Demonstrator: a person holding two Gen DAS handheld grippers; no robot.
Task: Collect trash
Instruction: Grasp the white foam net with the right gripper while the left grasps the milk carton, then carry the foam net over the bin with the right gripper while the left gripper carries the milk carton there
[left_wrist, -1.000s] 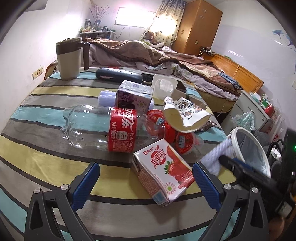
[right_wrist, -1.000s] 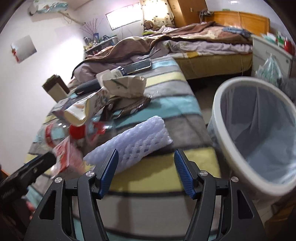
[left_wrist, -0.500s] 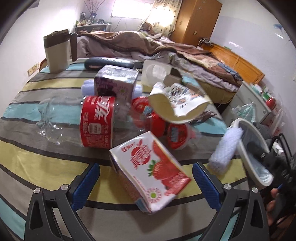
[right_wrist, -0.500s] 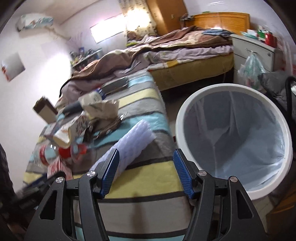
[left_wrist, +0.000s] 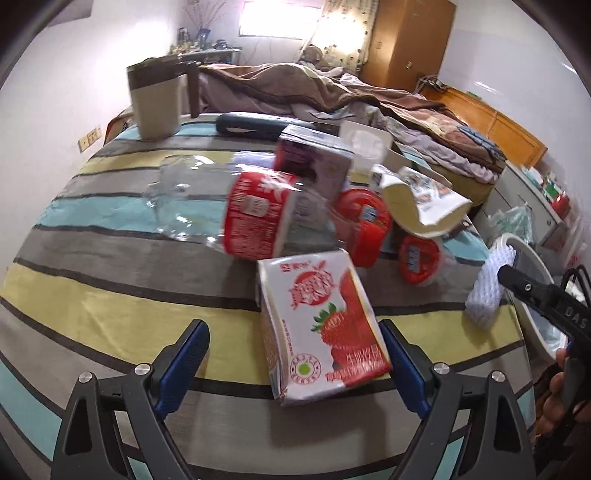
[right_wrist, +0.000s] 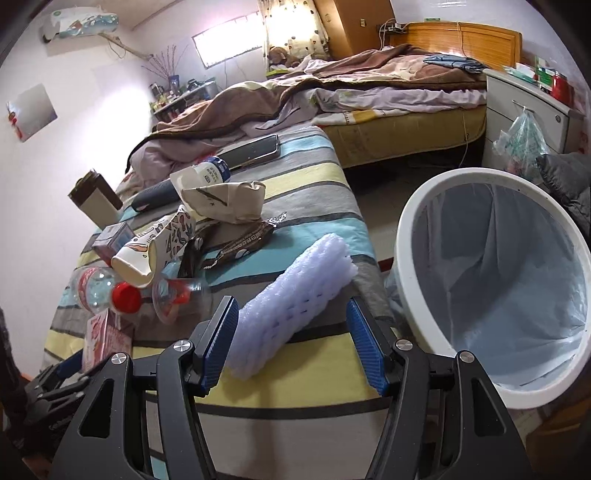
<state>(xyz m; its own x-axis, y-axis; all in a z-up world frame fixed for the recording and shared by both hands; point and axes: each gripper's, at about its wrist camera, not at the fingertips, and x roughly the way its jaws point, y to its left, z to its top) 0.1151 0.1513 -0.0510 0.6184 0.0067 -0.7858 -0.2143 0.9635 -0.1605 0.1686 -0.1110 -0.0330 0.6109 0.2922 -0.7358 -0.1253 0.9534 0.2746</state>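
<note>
A strawberry milk carton (left_wrist: 317, 325) lies on the striped cloth, its near end between the open jaws of my left gripper (left_wrist: 295, 363). Behind it lie a clear cola bottle (left_wrist: 236, 206), a purple carton (left_wrist: 314, 162), red-lidded cups (left_wrist: 364, 221) and a crushed paper cup (left_wrist: 421, 203). My right gripper (right_wrist: 293, 347) is open around the near end of a white foam net sleeve (right_wrist: 295, 299), not gripping it. The white bin (right_wrist: 417, 258) with a liner stands to the right, beside the table edge.
A beige jug (left_wrist: 155, 99), a dark case (left_wrist: 251, 125) and a white box (left_wrist: 365, 142) stand at the back. A wrapper (right_wrist: 243, 243) and paper bag (right_wrist: 225, 203) lie beyond the sleeve. A bed (right_wrist: 388, 96) and nightstand (right_wrist: 528, 107) are behind.
My left gripper has moved forward and the strawberry carton now lies between its jaws. My right gripper has closed in on the foam sleeve, which now reaches between its jaws.
</note>
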